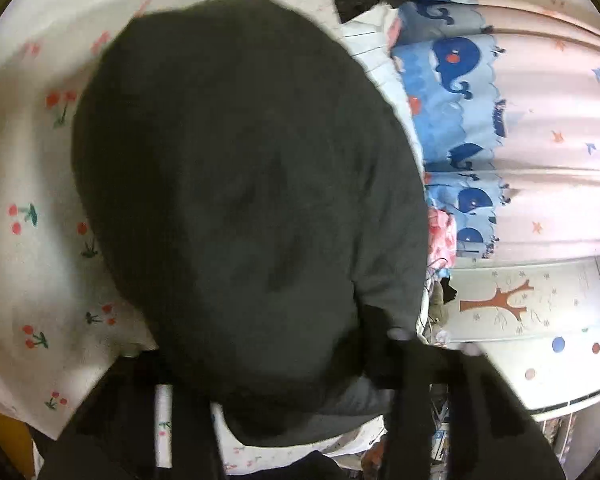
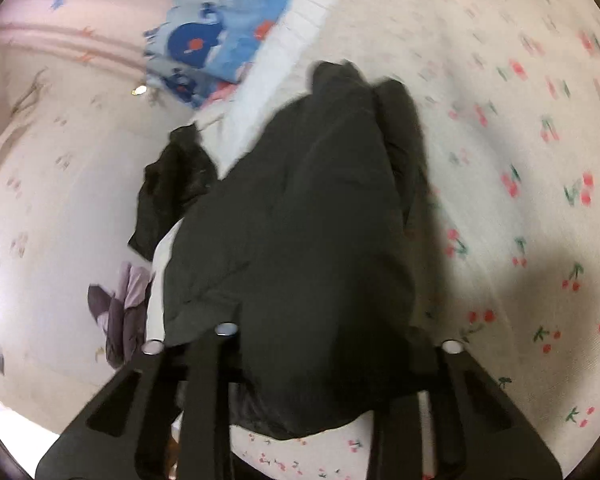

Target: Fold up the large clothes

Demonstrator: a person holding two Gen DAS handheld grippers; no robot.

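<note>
A large dark grey garment (image 1: pixel 244 200) hangs in front of the left wrist camera, over a bed with a white cherry-print sheet (image 1: pixel 28 184). My left gripper (image 1: pixel 300 396) is shut on the garment's near edge; cloth covers most of its fingers. In the right wrist view the same garment (image 2: pixel 300 240) drapes forward from my right gripper (image 2: pixel 320 364), which is shut on its edge, the cloth bunched between the black fingers (image 2: pixel 204 384). The far end of the garment trails onto the sheet (image 2: pixel 520 140).
A blue whale-print quilt (image 1: pixel 452 92) lies at the bed's far side by a pink curtain (image 1: pixel 552 152). Another black cloth (image 2: pixel 172 192) and a grey-lilac bundle (image 2: pixel 120 320) lie to the left. A cabinet with tree decals (image 1: pixel 532 328) stands at right.
</note>
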